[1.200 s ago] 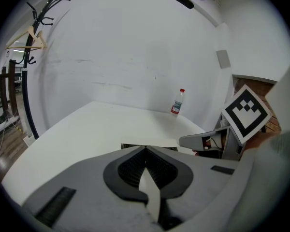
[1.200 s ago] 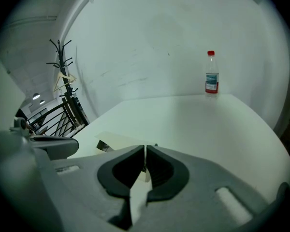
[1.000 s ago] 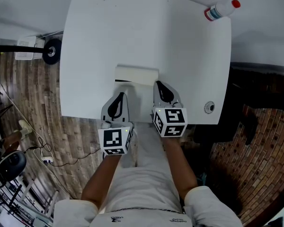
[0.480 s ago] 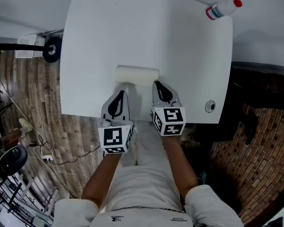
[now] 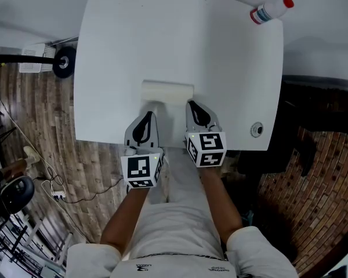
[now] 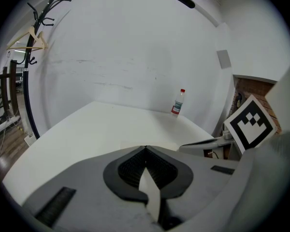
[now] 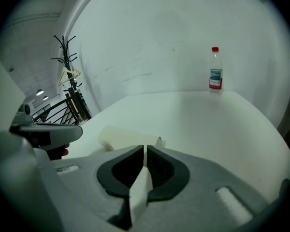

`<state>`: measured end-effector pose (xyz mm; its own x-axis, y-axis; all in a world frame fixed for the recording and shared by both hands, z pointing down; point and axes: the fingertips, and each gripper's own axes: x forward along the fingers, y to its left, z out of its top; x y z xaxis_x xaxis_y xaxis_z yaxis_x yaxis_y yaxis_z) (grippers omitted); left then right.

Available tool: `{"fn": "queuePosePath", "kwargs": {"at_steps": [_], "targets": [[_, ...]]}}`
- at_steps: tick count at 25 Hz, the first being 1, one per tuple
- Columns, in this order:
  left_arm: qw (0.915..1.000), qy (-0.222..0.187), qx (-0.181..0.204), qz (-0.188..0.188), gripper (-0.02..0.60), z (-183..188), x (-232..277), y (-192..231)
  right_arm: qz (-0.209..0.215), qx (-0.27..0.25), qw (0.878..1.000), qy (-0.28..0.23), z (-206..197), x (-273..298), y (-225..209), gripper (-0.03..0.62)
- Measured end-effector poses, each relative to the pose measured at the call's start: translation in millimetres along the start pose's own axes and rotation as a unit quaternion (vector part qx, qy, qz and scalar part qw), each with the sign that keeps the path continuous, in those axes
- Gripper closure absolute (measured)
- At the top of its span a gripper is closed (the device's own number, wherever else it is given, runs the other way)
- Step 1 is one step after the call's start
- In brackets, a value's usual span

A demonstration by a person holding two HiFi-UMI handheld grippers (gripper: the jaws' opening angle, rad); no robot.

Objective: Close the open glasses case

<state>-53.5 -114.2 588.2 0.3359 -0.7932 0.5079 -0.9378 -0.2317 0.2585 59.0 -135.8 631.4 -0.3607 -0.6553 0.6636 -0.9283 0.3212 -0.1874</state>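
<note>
The cream glasses case (image 5: 167,91) lies on the white table (image 5: 162,39) near its front edge, with the lid down and no dark gap showing. My left gripper (image 5: 146,116) is just short of the case's left half, its jaws shut and empty. My right gripper (image 5: 194,103) sits at the case's right end, also shut and empty. In the right gripper view the case (image 7: 128,138) lies just beyond the shut jaw tips (image 7: 145,148). In the left gripper view the shut jaws (image 6: 145,148) hide the case.
A clear plastic bottle with a red cap (image 5: 271,10) lies at the far right corner of the table; it also shows as the bottle (image 6: 178,102) and the bottle (image 7: 215,75). A round cable grommet (image 5: 256,131) is near the table's front right corner. Wooden floor surrounds the table.
The dark gap under the case's lid seen one second ago is gone; the lid now lies down. Both grippers have barely moved.
</note>
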Motion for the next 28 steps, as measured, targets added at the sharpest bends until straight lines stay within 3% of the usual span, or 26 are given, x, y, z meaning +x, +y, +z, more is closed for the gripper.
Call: {"fn": "queuePosePath", "kwargs": {"at_steps": [28], "targets": [[0.9998, -0.014, 0.016, -0.006, 0.584, 34.2, -22.5, -6.2, 0.004, 0.000, 1.000, -0.014, 18.8, -39.4, 12.4, 0.576]]}}
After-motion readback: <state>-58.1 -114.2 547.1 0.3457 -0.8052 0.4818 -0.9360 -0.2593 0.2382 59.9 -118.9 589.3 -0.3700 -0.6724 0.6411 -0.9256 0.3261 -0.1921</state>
